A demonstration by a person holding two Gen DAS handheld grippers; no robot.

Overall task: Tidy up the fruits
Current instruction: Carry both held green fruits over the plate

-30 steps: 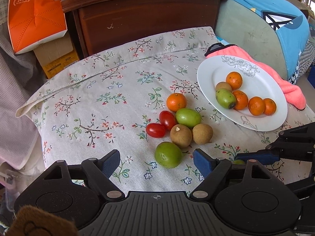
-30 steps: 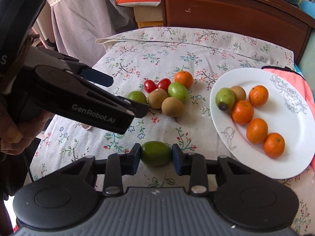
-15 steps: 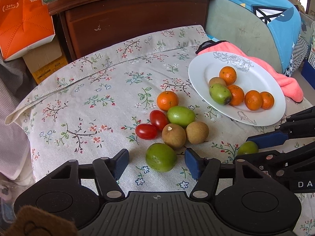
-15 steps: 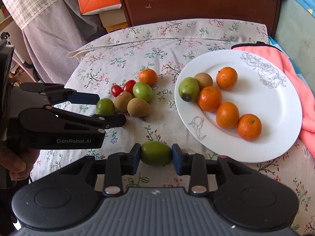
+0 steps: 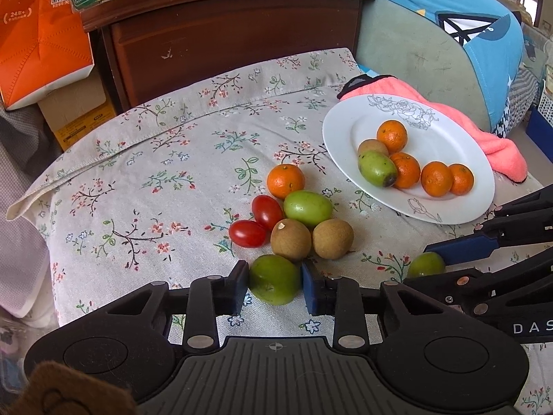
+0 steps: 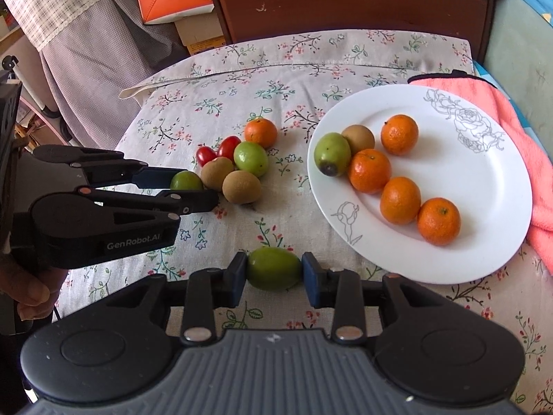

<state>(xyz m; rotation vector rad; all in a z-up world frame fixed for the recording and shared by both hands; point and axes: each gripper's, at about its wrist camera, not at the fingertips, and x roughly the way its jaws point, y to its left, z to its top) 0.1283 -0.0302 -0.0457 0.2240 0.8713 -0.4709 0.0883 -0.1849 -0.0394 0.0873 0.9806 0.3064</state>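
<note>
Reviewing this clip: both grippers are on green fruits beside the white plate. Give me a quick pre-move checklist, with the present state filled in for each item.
1. Right gripper shut on its oval green fruit: ok, both pads touch it.
2. Left gripper shut on the round green fruit nearest it: ok, pads press both sides.
3. Left fruit lifted off the floral tablecloth: cannot tell.
4. Free space on the white plate with line-drawn roses: ok, its right half is bare.
5. Left fruit apart from the two brown round fruits: not ok, it touches or nearly touches one.
6. Grippers clear of each other: ok, apart.
</note>
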